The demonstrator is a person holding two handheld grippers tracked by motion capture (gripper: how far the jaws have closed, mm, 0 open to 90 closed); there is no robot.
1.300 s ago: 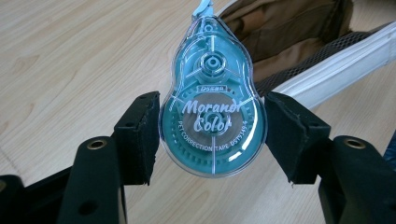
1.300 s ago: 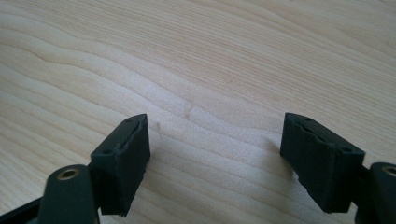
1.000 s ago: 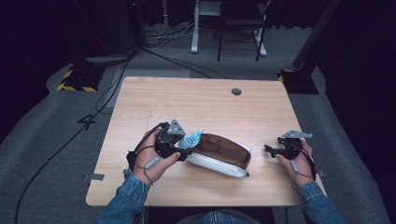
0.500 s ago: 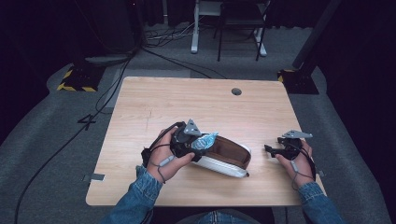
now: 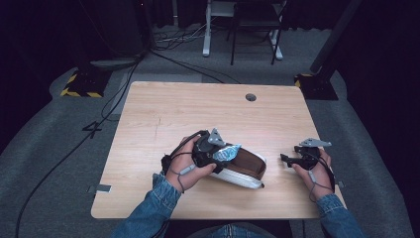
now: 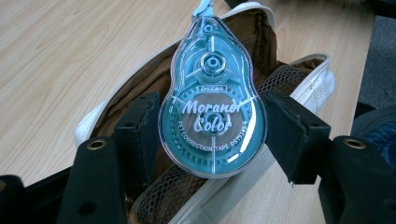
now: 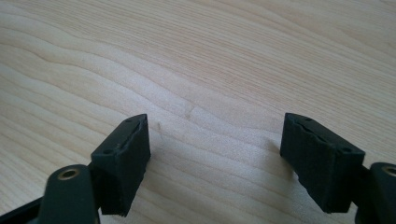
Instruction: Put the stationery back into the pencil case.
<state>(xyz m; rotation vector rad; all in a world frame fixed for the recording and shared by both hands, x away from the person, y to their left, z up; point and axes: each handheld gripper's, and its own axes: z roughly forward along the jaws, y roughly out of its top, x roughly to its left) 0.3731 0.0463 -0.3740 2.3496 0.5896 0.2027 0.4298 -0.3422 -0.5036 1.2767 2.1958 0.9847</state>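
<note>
A teal, see-through correction tape dispenser [image 6: 212, 107] marked "Morandi Color" is clamped between the pads of my left gripper [image 6: 212, 128]. Seen from the high view, that left gripper [image 5: 218, 151] holds the dispenser [image 5: 228, 152] just over the left end of an open pouch [image 5: 247, 171], white outside and brown inside. In the left gripper view the pouch [image 6: 299, 79] lies directly behind the dispenser, mouth open. My right gripper [image 5: 286, 159] rests near the table's right edge, a short way right of the pouch. Its jaws [image 7: 215, 158] stand wide open over bare wood.
The wooden table [image 5: 198, 109] has a round cable hole [image 5: 250, 97] at the back right. Bare tabletop stretches behind and left of the pouch. Cables [image 5: 124, 84] run across the grey floor, and a white desk frame [image 5: 237, 29] stands beyond the table.
My left gripper has carried the correction tape rightward from the pouch's left end to above its opening. The right gripper has stayed in place.
</note>
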